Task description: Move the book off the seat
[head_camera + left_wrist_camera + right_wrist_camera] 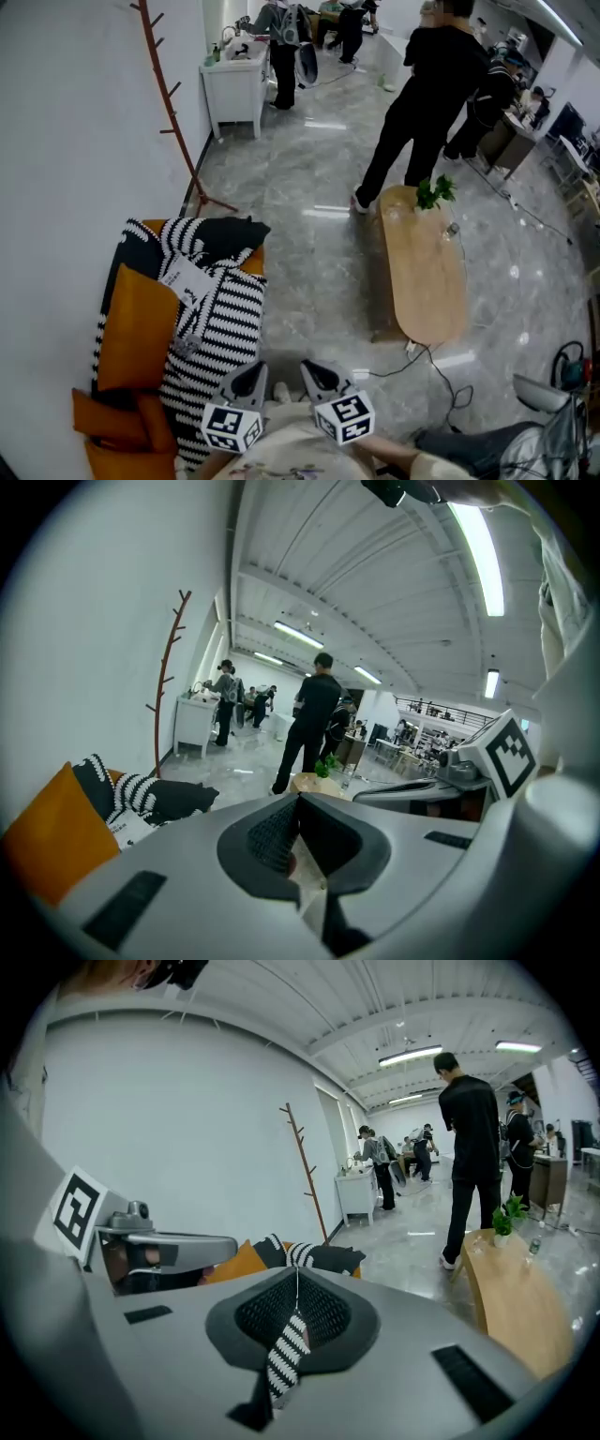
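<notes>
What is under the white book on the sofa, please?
The book lies on a black-and-white striped blanket, beside an orange cushion. Whatever is below the blanket at that place is covered and cannot be seen.

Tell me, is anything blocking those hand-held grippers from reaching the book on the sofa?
Nothing visible does. The book lies uncovered on the striped blanket, with only bare blanket between it and the left hand-held gripper and right hand-held gripper.
</notes>
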`<state>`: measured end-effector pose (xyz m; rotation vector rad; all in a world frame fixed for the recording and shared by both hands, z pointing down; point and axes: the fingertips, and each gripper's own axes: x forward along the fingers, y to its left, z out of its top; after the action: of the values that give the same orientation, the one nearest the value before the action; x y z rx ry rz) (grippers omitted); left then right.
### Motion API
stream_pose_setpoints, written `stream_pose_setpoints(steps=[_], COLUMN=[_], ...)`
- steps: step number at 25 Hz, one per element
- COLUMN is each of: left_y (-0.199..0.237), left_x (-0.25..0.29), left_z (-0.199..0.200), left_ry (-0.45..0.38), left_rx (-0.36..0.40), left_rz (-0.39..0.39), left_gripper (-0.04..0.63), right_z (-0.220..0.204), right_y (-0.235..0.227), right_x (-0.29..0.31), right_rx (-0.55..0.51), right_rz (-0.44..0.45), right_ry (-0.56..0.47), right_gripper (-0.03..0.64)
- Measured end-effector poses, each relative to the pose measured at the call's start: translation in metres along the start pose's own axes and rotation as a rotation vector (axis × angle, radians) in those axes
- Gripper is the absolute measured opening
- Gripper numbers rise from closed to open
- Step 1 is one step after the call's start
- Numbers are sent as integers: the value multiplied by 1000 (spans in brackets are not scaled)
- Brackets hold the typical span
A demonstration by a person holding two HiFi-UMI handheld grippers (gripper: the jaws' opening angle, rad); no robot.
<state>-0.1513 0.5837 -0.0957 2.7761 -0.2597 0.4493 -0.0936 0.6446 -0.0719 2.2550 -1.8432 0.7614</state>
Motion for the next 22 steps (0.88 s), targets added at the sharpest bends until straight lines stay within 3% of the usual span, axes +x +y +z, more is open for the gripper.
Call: stream_pose_setpoints(steps=[5, 10, 14, 18, 22], left_y=[19, 38, 55, 80, 87], left_x=[-1, 16, 43, 89, 145], left_z=[-3, 0, 15, 33, 67], left_ry=[2, 19, 24, 41, 49], left_rx=[-30, -63, -55, -82, -73], left_rz=[6, 17, 43, 72, 54], left_gripper=[9, 8, 9, 8, 9], right_z=[-11, 4, 12, 41, 79], right_y=[-5, -19, -30, -65, -118], right_x=[15, 38, 66, 102, 129], right_rx=[26, 32, 22, 28, 38], right_rz=[15, 4, 78, 101, 88], right_ry=[52, 56, 78, 65, 58], right_gripper=[8, 8, 8, 8, 8])
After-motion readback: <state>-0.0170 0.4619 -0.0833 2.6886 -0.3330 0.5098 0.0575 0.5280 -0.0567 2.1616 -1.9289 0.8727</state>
